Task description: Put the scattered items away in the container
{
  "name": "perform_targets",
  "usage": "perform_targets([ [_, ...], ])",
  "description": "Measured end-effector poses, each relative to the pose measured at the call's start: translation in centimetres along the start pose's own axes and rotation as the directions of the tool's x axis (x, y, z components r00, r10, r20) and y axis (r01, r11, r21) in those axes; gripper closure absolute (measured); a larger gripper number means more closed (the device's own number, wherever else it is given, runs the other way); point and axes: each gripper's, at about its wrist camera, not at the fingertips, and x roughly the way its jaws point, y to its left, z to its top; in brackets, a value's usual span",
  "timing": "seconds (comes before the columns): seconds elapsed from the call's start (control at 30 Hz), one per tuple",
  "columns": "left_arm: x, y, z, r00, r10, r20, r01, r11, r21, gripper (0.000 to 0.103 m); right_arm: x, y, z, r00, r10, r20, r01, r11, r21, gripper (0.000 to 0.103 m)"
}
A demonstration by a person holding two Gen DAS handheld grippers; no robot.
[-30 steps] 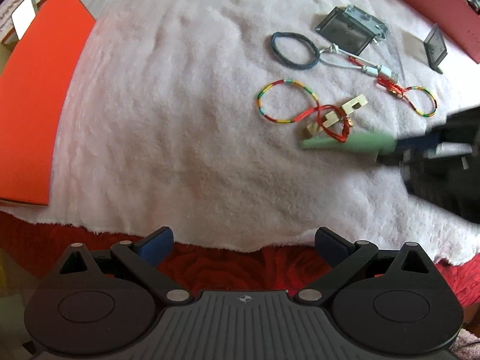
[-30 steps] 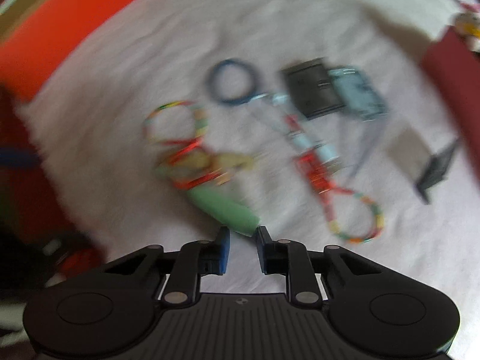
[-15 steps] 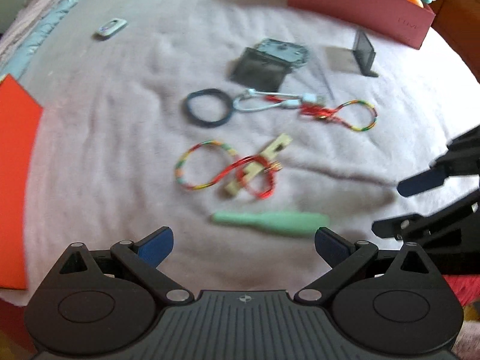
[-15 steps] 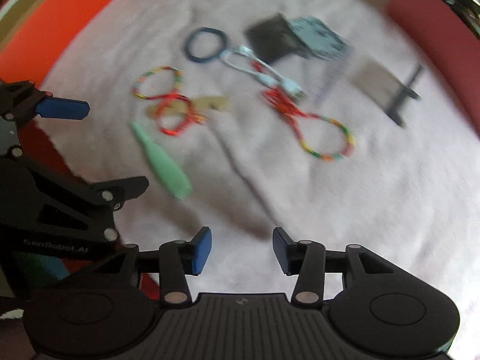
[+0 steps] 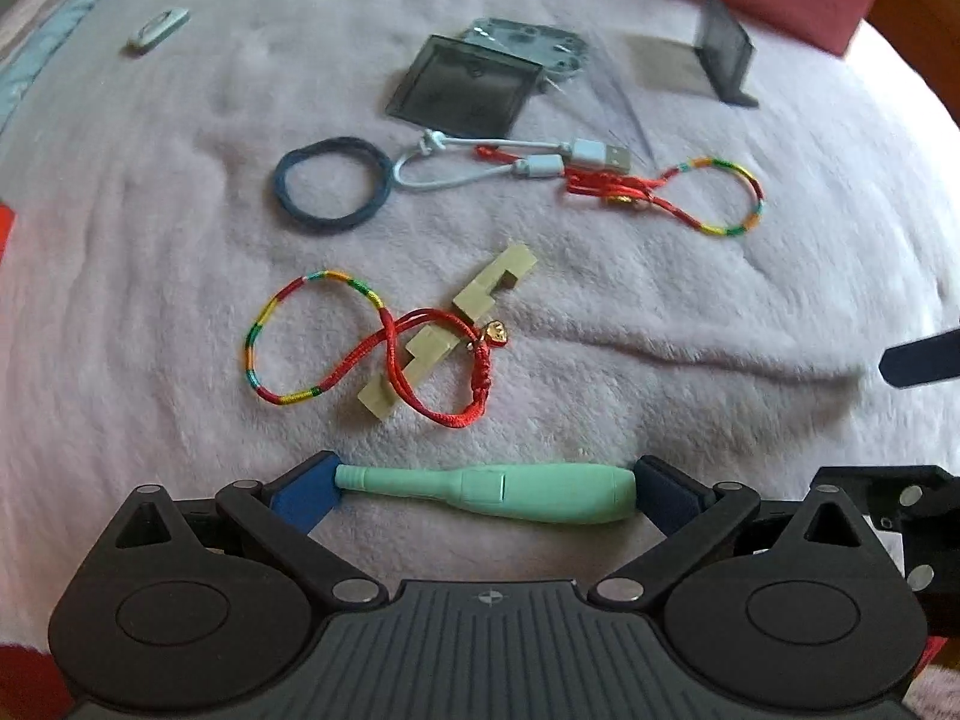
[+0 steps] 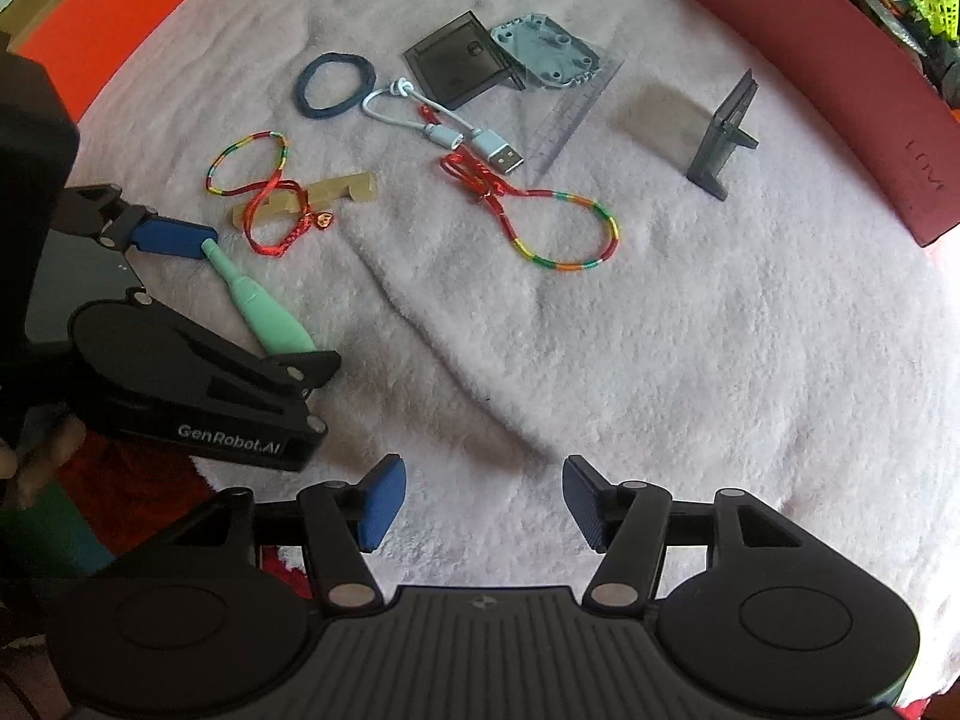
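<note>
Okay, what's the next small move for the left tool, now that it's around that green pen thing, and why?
Probably close the left tool on the green pen. The pen lies lengthwise between its open jaws on the white blanket. The right tool is open, holds nothing, and has just been opening.

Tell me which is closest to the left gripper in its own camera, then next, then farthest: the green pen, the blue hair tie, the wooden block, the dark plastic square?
1. Green pen: lying crosswise between the left gripper fingers.
2. Wooden block: just beyond, middle, tangled in a red string bracelet.
3. Blue hair tie: farther, left of centre.
4. Dark plastic square: farthest, top middle.
</note>
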Motion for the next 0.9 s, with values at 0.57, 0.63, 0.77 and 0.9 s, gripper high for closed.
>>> perform_targets([
  [0.57, -2.8, 4.9, -3.5, 0.995, 0.101, 0.0, -0.101, 0.988, -0.121, 0.005, 0.5, 4.7, 8.4, 0.983, 0.145, 0.117, -0.137, 0.988, -0.076, 0.042],
  [0.63, -2.8, 5.6, -3.6, 0.994, 0.105, -0.006, -0.105, 0.985, -0.14, 0.005, 0.9, 6.3, 9.7, 0.976, 0.174, 0.128, -0.159, 0.98, -0.12, 0.043],
  [0.77, -2.6, 6.1, -3.5, 0.996, 0.093, -0.012, -0.094, 0.978, -0.187, 0.005, 3.0, 9.6, 12.4, 0.982, 0.167, 0.092, -0.141, 0.961, -0.238, 0.052],
  [0.9, -2.5, 6.1, -3.3, 0.996, 0.084, -0.008, -0.083, 0.976, -0.201, 0.005, 4.9, 11.3, 14.1, 0.991, 0.13, 0.028, -0.114, 0.941, -0.319, 0.098],
])
